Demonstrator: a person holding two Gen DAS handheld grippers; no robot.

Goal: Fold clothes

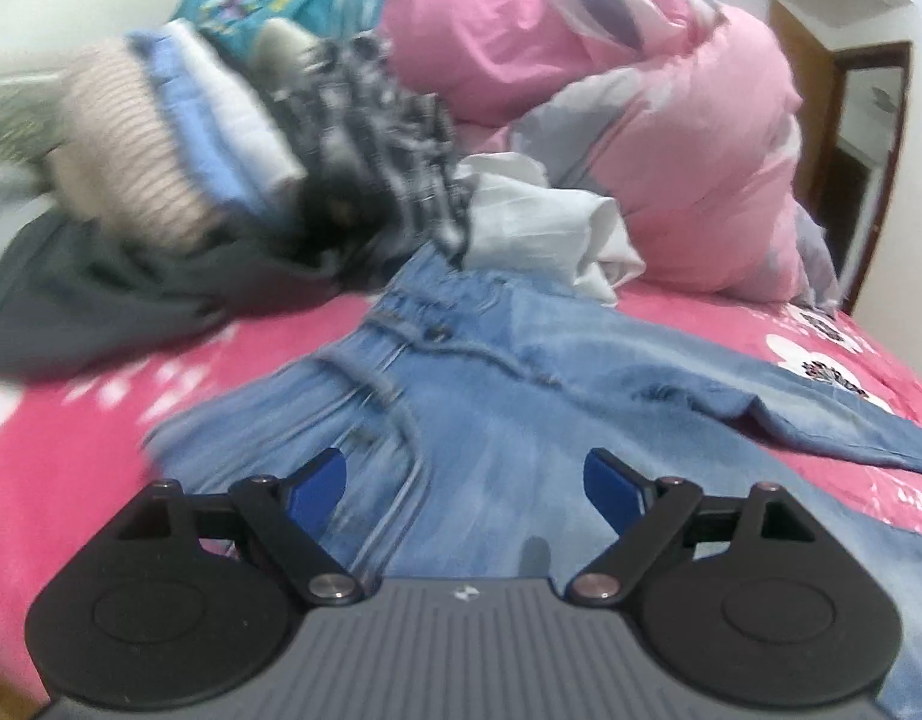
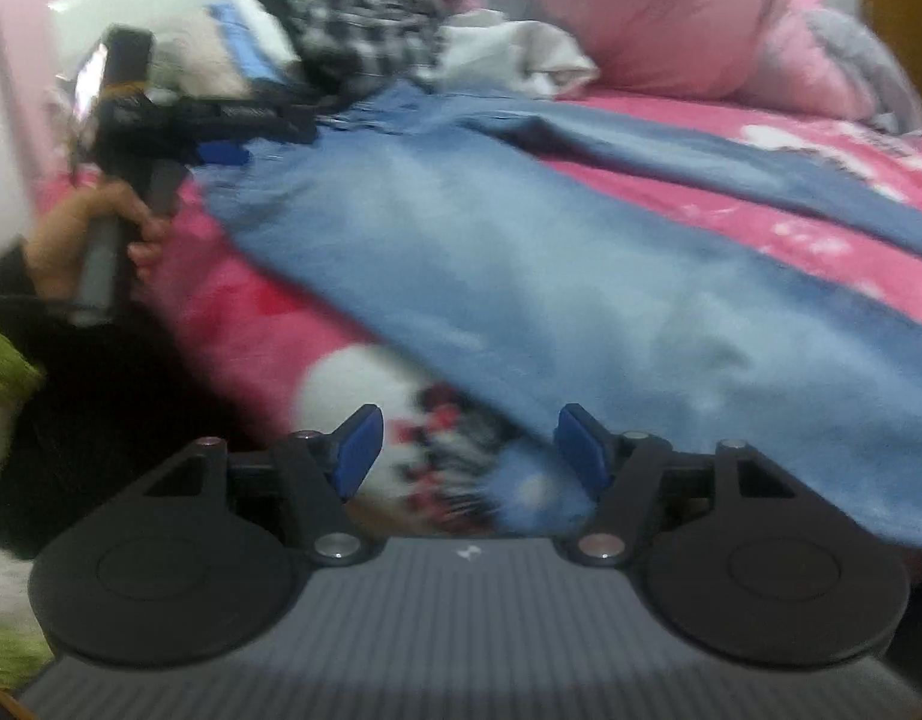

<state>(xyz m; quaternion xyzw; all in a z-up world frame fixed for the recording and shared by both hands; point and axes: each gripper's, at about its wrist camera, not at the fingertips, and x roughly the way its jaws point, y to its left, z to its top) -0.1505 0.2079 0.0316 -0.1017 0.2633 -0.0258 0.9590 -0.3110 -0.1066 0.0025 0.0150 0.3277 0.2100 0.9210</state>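
Note:
Light blue jeans [image 1: 490,396] lie spread on the pink bed sheet [image 1: 59,456], waistband toward the clothes pile, one leg running right. My left gripper [image 1: 463,483] hovers open just over the hip area, nothing between its blue pads. In the right wrist view the jeans [image 2: 520,276] stretch from the far left down to the near right. My right gripper [image 2: 466,450] is open at the leg's lower edge, over a flower print on the sheet. The left gripper [image 2: 221,153] shows there too, held by a hand [image 2: 89,234] near the waistband.
A stack of folded clothes [image 1: 179,132] leans at the back left, with a checked garment [image 1: 377,138], a white garment [image 1: 538,222] and a dark grey one [image 1: 113,294] around it. A bulky pink duvet [image 1: 640,120] fills the back right. A doorway [image 1: 868,138] is at far right.

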